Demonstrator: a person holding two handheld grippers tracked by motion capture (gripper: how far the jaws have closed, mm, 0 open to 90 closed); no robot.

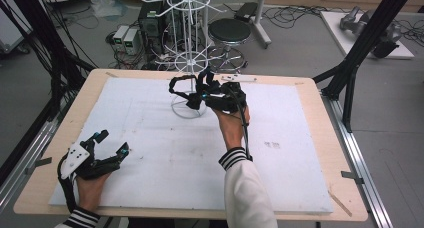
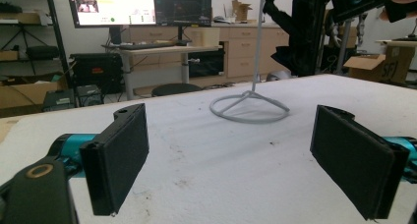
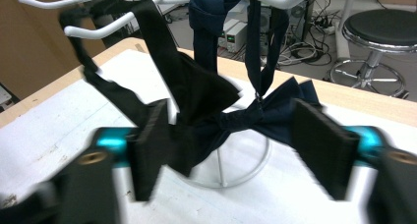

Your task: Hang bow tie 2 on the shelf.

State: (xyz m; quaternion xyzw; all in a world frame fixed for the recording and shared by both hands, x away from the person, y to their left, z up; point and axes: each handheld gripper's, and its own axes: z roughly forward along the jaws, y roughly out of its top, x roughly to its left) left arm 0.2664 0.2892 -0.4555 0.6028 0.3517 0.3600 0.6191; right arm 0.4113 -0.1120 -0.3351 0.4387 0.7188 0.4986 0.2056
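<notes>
White table, navy bow tie between open right claw jaws

No legible text

A cardboard box past the table's far right corner bears dark marks too blurred to read; the monitor content is too small.

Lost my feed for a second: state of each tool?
Left tool: open, holding nothing.
Right tool: open around the bow ties, not clamped.
</notes>
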